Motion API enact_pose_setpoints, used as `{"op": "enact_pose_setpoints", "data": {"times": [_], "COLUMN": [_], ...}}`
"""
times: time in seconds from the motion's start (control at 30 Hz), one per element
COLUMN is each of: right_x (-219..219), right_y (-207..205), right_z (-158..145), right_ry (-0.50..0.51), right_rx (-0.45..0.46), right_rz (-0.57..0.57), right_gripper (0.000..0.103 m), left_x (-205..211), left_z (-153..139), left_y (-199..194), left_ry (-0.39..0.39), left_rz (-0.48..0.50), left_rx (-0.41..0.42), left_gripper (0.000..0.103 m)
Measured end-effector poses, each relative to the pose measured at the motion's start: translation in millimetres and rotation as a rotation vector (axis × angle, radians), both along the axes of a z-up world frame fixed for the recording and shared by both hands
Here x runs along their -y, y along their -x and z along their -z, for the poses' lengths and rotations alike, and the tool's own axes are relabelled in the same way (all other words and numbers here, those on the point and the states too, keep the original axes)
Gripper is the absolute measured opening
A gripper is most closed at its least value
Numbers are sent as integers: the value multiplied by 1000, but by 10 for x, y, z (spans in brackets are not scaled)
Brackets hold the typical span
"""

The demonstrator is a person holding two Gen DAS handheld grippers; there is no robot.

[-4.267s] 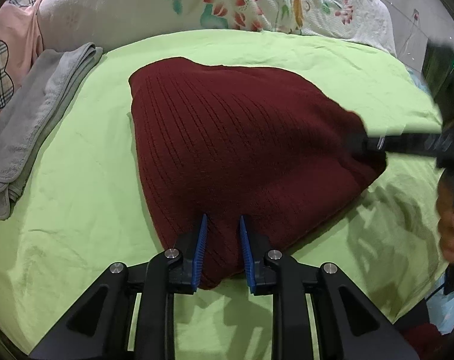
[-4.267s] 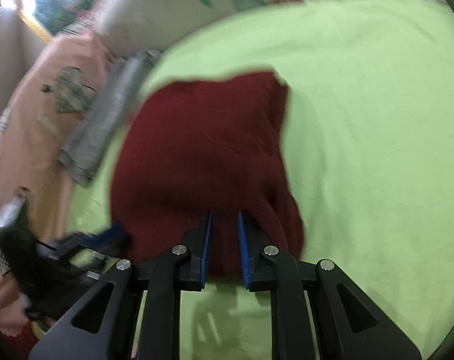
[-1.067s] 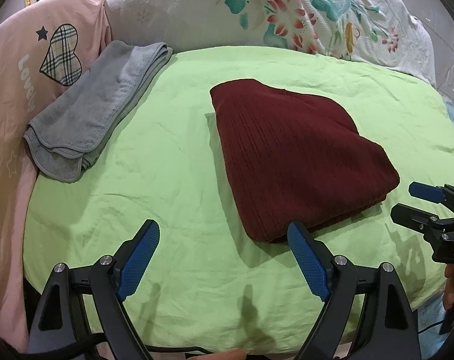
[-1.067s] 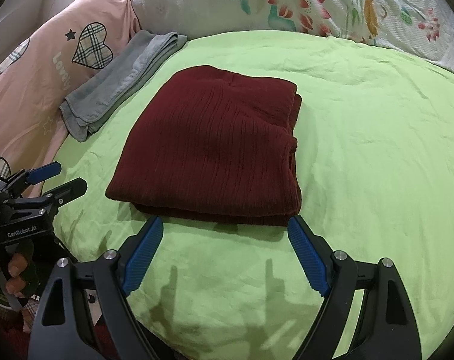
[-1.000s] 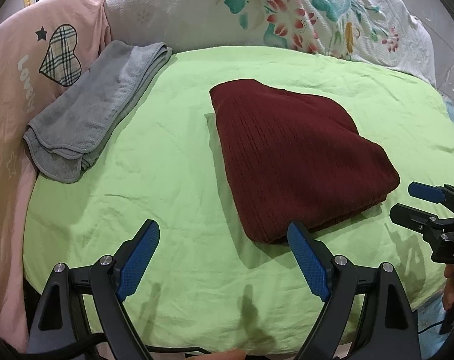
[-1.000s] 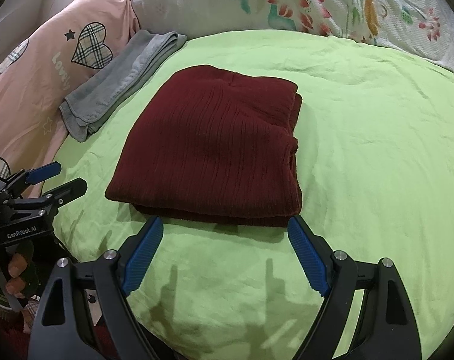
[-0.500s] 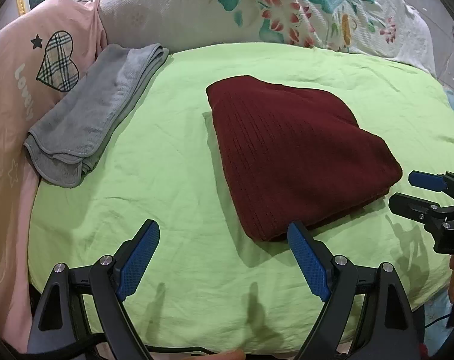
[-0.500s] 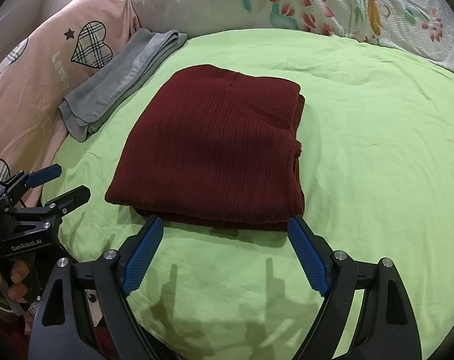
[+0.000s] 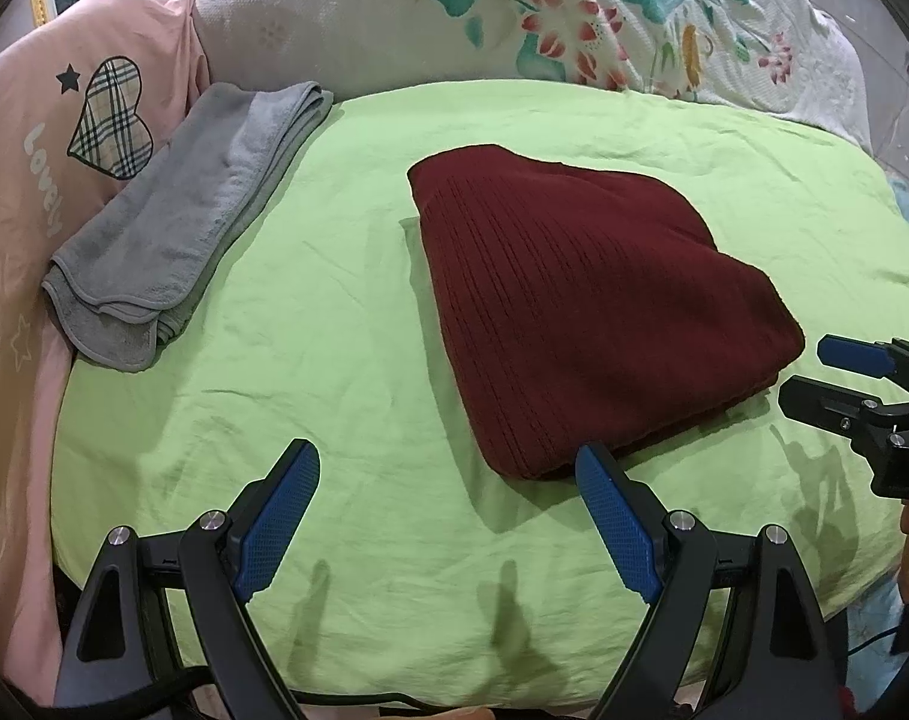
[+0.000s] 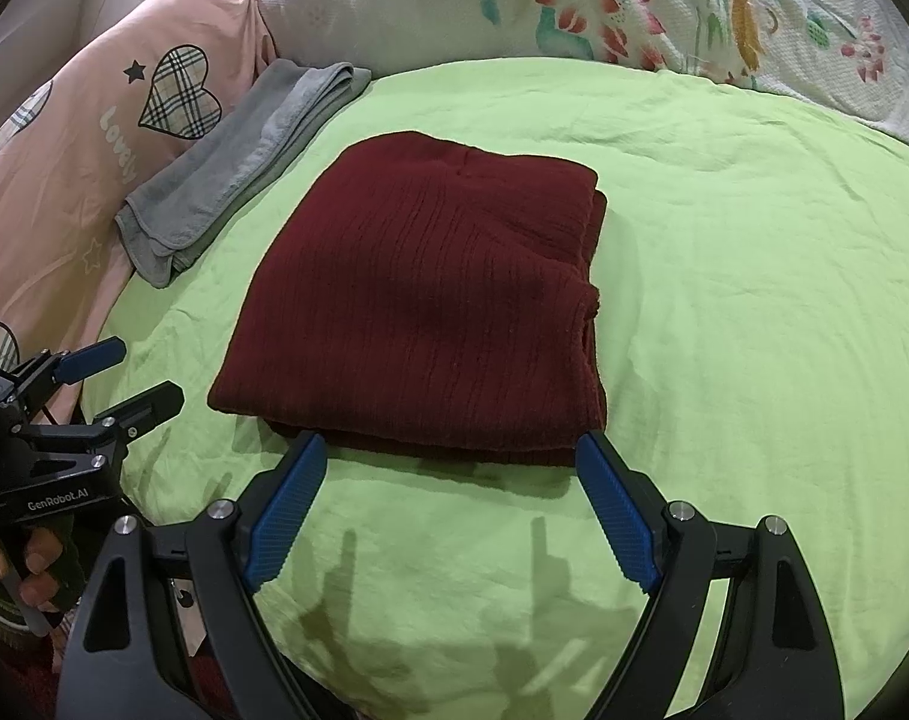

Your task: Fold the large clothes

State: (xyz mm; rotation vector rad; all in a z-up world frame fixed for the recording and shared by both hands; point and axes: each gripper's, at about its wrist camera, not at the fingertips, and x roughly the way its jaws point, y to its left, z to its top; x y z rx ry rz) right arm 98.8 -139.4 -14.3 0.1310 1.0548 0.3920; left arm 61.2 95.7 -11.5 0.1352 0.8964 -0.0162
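Observation:
A dark red ribbed knit garment point(image 9: 580, 300) lies folded into a flat block on the green bed sheet point(image 9: 310, 330); it also shows in the right wrist view point(image 10: 430, 306). My left gripper point(image 9: 448, 516) is open and empty, held back from the garment's near left corner. My right gripper point(image 10: 451, 510) is open and empty, just short of the garment's near edge. Each gripper shows in the other's view: the right one point(image 9: 814, 375) at the garment's right side, the left one point(image 10: 124, 375) at its left side.
A folded grey towel point(image 9: 178, 222) lies at the sheet's left edge, beside a pink quilt with a plaid heart point(image 9: 46, 138). A floral white pillow point(image 9: 544, 18) lies across the head of the bed. The bed's front edge runs below both grippers.
Both grippers were shut on the garment's near edge several seconds ago; they have since let go, opened wide and pulled back. In the last second only a slight camera drift shows.

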Motion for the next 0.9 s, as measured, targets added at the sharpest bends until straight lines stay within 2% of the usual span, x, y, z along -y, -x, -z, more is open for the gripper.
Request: {"op": "enact_pose_setpoints", "data": {"times": [0.9], "right_x": [-24], "right_y": [10], "right_z": [-1], "right_ry": [1], "right_rx": [0], "right_rz": [-8], "right_gripper": [85], "left_x": [-15], "left_z": [-4], "left_y": [-8], "left_ry": [19], "left_rz": [-14], "left_rx": [-6], "left_gripper": [88]}}
